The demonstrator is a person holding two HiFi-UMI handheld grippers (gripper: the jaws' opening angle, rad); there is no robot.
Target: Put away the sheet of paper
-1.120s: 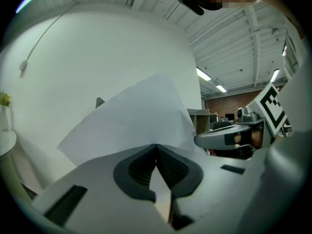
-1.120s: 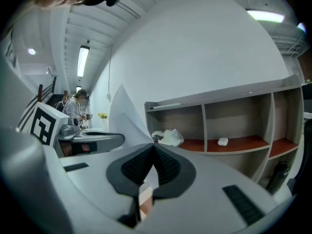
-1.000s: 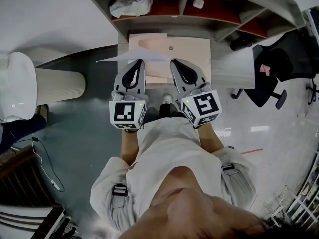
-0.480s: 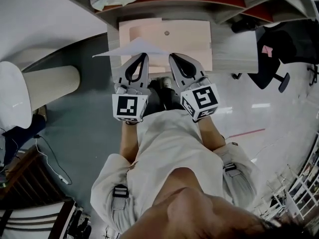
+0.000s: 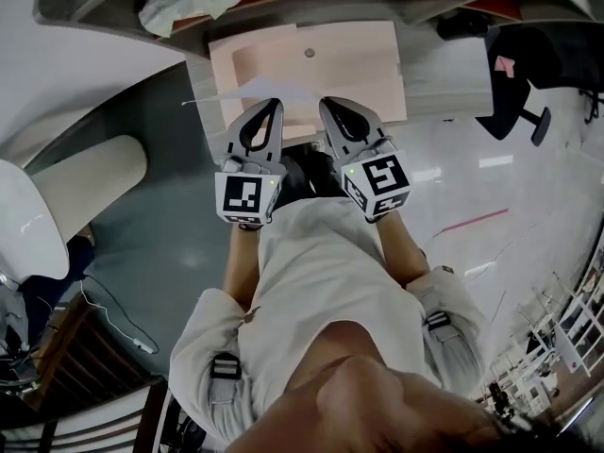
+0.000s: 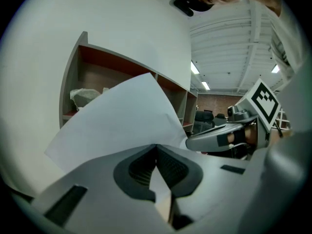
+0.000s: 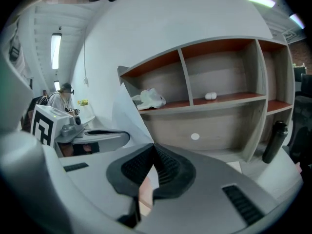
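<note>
Paper [image 6: 122, 116] pinched tight at its near edge by fingers [image 6: 139, 167] of left gripper [image 5: 275, 103] and right gripper [image 5: 326, 102], held up above front of desk [image 5: 448, 69].

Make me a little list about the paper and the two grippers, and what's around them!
thing held: one white sheet of paper, lifted off the desk
left gripper: jaws shut on the sheet
right gripper: jaws shut on the same sheet
underneath: light wooden desk
in front: shelf with open compartments
on the shelf: a crumpled bag and a small white thing, in separate compartments
put away: not yet
</note>
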